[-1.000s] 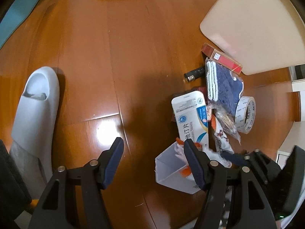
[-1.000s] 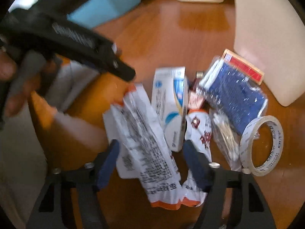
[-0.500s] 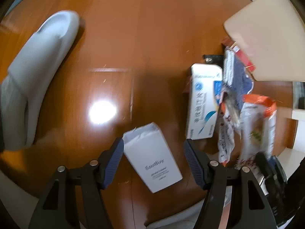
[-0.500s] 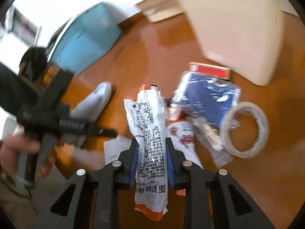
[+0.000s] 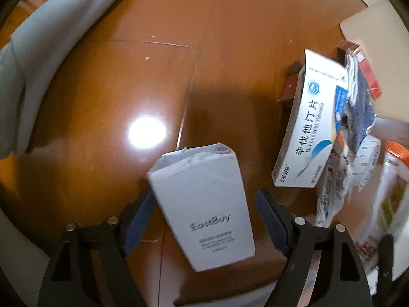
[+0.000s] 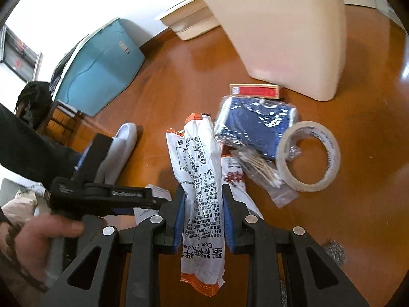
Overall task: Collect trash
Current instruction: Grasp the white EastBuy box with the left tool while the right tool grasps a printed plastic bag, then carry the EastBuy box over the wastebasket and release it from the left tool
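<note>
Floor: reddish-brown wooden plank floor (image 5: 107, 81), glossy, mirrors a lamp glare.
Carton: white cardboard carton (image 5: 204, 204), matt, torn rough at its open end.
Wrapper: white-and-orange printed plastic snack wrapper (image 6: 202, 179), shiny, creased.
Tape: beige paper tape roll (image 6: 308, 154), matt.
Bin: cream plastic bin (image 6: 281, 30), smooth, dull sheen.
Slipper: grey foam slipper (image 5: 51, 33), matt.

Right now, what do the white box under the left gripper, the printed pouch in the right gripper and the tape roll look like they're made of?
White box: matte paperboard, judging by its ragged torn top edge and folded corners. Printed pouch: thin glossy plastic film, probably, since it creases and crumples between the pads. Tape roll: pale translucent adhesive tape wound in a ring; its core material is unclear.
</note>
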Motion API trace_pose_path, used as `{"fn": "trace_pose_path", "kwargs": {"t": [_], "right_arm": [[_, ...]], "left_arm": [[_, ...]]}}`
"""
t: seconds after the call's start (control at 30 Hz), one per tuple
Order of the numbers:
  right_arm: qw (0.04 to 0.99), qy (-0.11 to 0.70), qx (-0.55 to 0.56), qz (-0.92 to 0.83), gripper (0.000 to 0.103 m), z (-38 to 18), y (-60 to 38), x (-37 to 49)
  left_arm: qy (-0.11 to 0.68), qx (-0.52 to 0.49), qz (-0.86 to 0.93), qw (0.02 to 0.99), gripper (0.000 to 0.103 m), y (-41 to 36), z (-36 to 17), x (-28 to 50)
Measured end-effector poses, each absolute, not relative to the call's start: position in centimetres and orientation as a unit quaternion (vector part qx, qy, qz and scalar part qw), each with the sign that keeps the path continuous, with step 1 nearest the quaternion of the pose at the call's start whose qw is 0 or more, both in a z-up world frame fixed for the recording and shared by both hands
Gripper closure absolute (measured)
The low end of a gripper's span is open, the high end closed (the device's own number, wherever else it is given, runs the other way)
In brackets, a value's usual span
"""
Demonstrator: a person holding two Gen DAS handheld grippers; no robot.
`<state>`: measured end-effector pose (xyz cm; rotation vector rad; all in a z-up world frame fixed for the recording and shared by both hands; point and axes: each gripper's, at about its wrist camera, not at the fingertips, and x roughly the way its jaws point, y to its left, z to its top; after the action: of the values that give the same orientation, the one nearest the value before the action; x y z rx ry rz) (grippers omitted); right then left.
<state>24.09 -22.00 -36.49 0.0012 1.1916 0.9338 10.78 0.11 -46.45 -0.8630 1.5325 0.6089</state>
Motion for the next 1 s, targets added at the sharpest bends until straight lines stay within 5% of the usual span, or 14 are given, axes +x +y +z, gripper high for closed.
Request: {"fn": "trace_pose_path", "kwargs": {"t": [0.13, 0.23, 0.43, 0.7, 1.0], "right_arm": [[0.739, 0.538, 0.008, 0.406, 0.075, -36.1, -23.4, 24.2], [0.745, 0.536, 0.011, 0.397, 0.075, -36.0, -24.0, 24.2], [0.751, 0.533, 0.016, 0.389, 0.075, -35.8, -24.1, 24.1], [0.771, 0.52, 0.035, 0.366, 0.075, -35.1, -25.4, 24.6], [0.789, 0.518, 0.074, 0.321, 0.075, -35.3, -27.9, 24.6]], "left_arm": [[0.675, -0.367, 0.269, 0.58, 0.024, -0.6, -48.3, 11.1], [0.688, -0.352, 0.258, 0.58, 0.045, -0.8, -49.0, 11.2], [0.692, -0.321, 0.217, 0.609, 0.047, -0.9, -47.6, 12.4], [0.616, -0.18, 0.125, 0.756, 0.047, -2.7, -36.1, 17.3], [0.418, -0.105, 0.01, 0.902, 0.047, -3.7, -19.4, 28.6]]}}
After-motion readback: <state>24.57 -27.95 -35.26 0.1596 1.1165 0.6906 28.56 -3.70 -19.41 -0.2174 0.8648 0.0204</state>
